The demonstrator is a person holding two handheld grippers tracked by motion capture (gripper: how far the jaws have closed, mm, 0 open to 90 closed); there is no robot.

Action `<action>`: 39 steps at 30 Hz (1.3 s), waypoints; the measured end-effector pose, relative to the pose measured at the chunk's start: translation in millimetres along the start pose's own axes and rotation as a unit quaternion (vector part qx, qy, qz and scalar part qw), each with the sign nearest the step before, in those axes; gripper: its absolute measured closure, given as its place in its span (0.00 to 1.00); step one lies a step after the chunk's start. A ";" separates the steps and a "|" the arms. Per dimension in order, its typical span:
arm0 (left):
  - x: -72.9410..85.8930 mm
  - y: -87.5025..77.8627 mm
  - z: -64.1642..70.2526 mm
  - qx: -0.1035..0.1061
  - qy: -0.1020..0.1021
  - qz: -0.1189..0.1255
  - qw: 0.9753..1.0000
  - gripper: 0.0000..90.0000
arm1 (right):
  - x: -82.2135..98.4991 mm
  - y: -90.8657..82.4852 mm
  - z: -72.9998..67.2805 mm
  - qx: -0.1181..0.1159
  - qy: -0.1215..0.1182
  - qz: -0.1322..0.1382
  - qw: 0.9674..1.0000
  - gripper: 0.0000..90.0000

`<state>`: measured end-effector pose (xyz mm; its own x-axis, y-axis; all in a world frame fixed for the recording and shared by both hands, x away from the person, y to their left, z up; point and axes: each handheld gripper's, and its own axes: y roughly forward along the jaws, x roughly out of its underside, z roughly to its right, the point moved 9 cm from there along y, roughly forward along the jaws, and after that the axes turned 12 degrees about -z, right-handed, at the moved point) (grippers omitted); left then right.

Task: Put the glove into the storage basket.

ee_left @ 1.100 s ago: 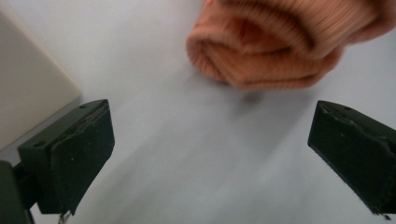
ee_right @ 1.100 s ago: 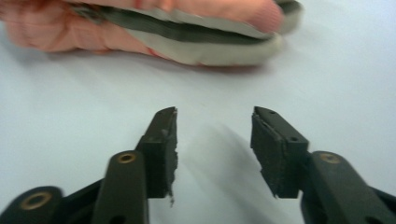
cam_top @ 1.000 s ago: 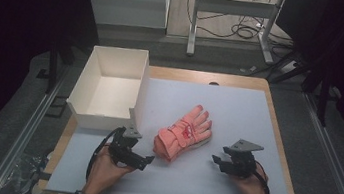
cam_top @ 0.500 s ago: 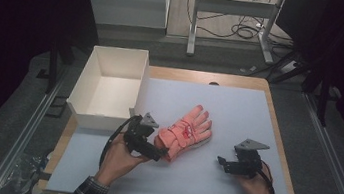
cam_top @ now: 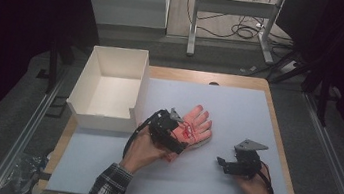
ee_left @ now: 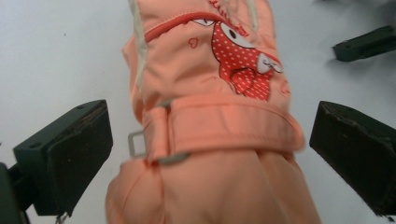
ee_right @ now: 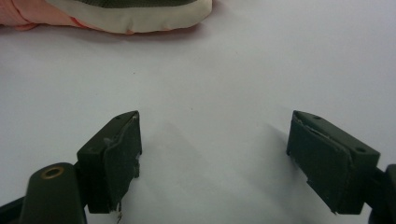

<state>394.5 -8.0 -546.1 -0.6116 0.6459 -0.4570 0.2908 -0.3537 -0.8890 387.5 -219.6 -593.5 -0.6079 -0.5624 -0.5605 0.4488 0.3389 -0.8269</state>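
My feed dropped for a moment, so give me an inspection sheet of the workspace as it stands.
Surface: pale mat on a wooden table, bare near the right gripper.
Job's things: orange glove flat on the mat; white box at the left edge, nothing seen inside.
Clutter: nothing seen.
Grippers: left gripper open, fingers straddling the glove's cuff strap; right gripper open over the mat, holding nothing.
Cables: black cable trailing from the left gripper.
Surroundings: dark floor, loose floor cables behind.

A white open-topped box (cam_top: 107,88) sits at the left edge of the table (cam_top: 242,82), overhanging the pale grey mat (cam_top: 238,111) that covers most of the wood. Beyond the table, cables (cam_top: 242,29) lie tangled on the floor beside a metal stand (cam_top: 232,6).
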 end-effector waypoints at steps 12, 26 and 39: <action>15.2 32.3 0.5 0.015 -0.011 -0.029 0.999 0.00 | 0.1 0.1 0.0 0.000 0.000 0.000 1.000 0.20; 29.6 45.8 3.2 0.005 -0.009 -0.073 0.997 0.14 | 0.2 0.1 -0.1 0.000 0.000 0.000 1.000 0.20; 28.5 33.5 1.5 0.039 -0.026 -0.066 0.997 0.49 | 0.2 0.1 -0.1 0.000 0.000 0.001 1.000 0.20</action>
<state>385.7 -2.5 -588.8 -0.6785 0.6552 -0.3322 0.1491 -0.3200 -0.9356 387.4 -219.6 -593.8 -0.6077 -0.5616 -0.5615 0.4491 0.3401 -0.8262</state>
